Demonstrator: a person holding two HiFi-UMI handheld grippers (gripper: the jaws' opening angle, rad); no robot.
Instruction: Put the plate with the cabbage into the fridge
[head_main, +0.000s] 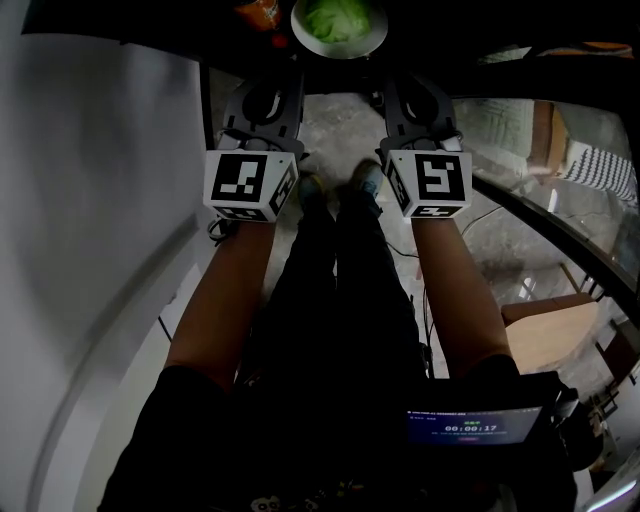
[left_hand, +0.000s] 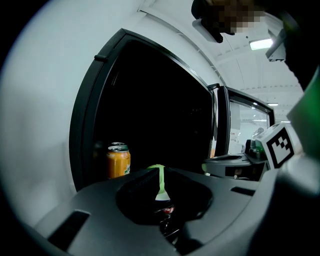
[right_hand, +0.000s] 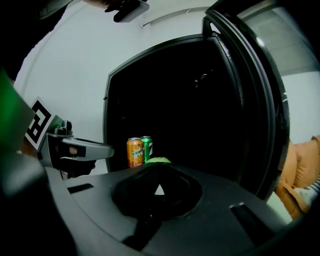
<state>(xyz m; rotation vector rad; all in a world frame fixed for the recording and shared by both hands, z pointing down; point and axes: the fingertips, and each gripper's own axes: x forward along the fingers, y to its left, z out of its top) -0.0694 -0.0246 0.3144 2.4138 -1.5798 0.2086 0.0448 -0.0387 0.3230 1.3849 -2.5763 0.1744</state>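
Observation:
A white plate (head_main: 340, 48) with pale green cabbage (head_main: 338, 20) is held out in front of me at the top of the head view, at the mouth of the dark fridge. My left gripper (head_main: 290, 68) is shut on the plate's left rim and my right gripper (head_main: 392, 70) on its right rim. In the left gripper view a thin sliver of plate rim (left_hand: 161, 182) shows between the closed jaws. In the right gripper view the cabbage (right_hand: 157, 160) peeks just over the jaws.
The fridge interior (right_hand: 190, 110) is dark and open; its door (right_hand: 260, 100) stands open at the right. An orange can (right_hand: 135, 152) and a green can (right_hand: 146, 148) stand inside at the left. A white wall (head_main: 90, 200) is on my left, wooden furniture (head_main: 550, 335) at right.

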